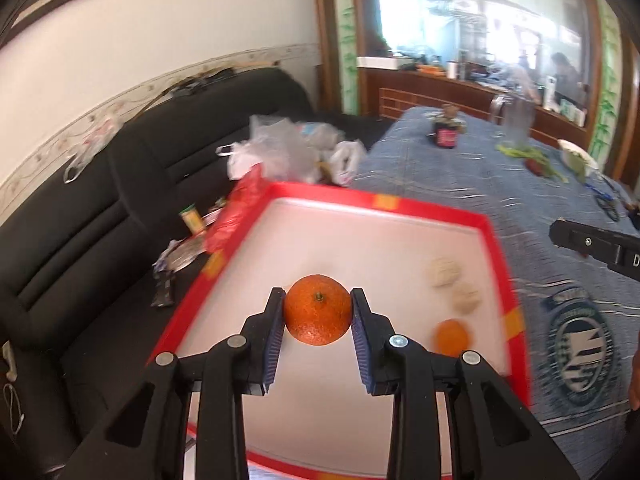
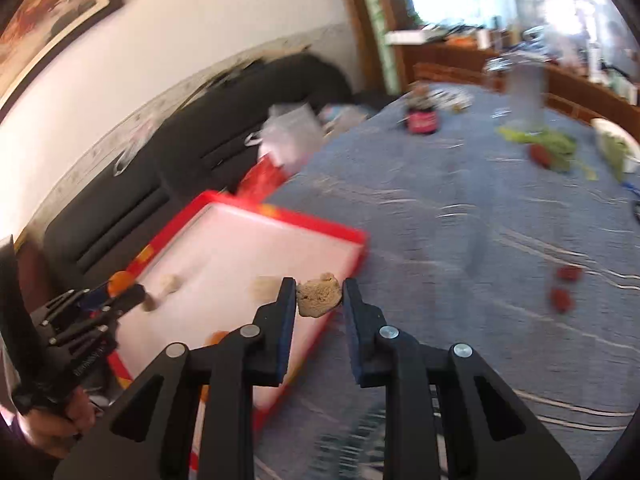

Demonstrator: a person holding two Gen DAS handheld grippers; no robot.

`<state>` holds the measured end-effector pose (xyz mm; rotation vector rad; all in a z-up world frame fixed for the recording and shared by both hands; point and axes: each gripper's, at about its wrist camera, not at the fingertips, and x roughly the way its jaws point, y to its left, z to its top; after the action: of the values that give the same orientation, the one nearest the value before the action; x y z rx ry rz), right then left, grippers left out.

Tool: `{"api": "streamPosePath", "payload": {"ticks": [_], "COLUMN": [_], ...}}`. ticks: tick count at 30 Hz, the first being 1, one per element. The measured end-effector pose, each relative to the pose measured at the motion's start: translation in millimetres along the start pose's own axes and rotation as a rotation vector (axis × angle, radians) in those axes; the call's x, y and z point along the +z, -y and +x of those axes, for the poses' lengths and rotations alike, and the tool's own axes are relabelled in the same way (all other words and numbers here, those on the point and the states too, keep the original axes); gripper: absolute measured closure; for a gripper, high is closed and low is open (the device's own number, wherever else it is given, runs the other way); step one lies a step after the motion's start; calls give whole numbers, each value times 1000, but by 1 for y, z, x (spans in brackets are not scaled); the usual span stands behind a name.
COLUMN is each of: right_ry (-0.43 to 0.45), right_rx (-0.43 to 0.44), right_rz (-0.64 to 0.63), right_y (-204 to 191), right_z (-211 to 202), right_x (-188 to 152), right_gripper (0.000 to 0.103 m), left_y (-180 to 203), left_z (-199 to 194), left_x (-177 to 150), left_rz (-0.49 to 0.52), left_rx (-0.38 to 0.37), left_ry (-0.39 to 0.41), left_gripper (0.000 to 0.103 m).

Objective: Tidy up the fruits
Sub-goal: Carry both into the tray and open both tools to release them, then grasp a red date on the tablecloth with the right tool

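Observation:
A red-rimmed tray with a white floor lies on the blue tablecloth. My left gripper hangs above the tray, shut on an orange mandarin with its stem toward the camera. On the tray's right side lie two pale lumpy fruits and a second mandarin. My right gripper is shut on a tan lumpy fruit, held over the tray's right rim. In the right wrist view the held mandarin shows at far left.
Two small red fruits lie on the cloth right of the tray. Farther back are a red can, a clear bottle, green leaves and a white bowl. A black sofa with plastic bags borders the table's left.

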<state>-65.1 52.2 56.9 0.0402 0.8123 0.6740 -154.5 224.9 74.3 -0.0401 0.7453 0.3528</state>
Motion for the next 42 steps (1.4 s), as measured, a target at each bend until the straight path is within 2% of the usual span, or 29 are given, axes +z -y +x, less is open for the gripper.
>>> {"api": "streamPosePath", "payload": {"ticks": [7, 11, 16, 18, 22, 24, 26, 29, 31, 34, 38, 42], "right_ry": [-121, -171, -226, -241, -290, -294, -271, -204, -156, -105, -74, -87], "right_rx": [-2, 23, -1, -8, -14, 9, 46, 81, 70, 41, -52, -165], "right_rz": [-46, -64, -106, -97, -83, -65, -39, -9, 22, 79, 190, 325], "right_y": [-47, -66, -87, -87, -83, -79, -73, -55, -35, 6, 76, 154], "right_z": [64, 84, 103, 108, 115, 110, 98, 68, 45, 15, -17, -33], "right_x": [5, 6, 4, 5, 5, 6, 9, 16, 19, 21, 18, 10], "right_gripper": [77, 77, 77, 77, 77, 77, 77, 72, 61, 57, 57, 57], "left_y": [-19, -26, -38, -38, -37, -35, -35, -30, -24, -11, 11, 45], "left_z": [11, 12, 17, 17, 15, 11, 8, 3, -1, -6, -15, -26], "left_x": [-13, -16, -19, -20, -20, -18, -18, -16, -15, -13, -10, -3], "left_rz": [0, -8, -41, -44, -46, -48, -53, -47, -36, -14, 30, 99], "left_rx": [21, 34, 49, 46, 43, 43, 41, 36, 30, 13, -21, -84], "left_ry": [-23, -26, -36, -36, -32, -24, -18, -9, -4, 5, 20, 40], "left_gripper": [71, 71, 69, 66, 49, 48, 39, 39, 37, 37, 35, 34]}}
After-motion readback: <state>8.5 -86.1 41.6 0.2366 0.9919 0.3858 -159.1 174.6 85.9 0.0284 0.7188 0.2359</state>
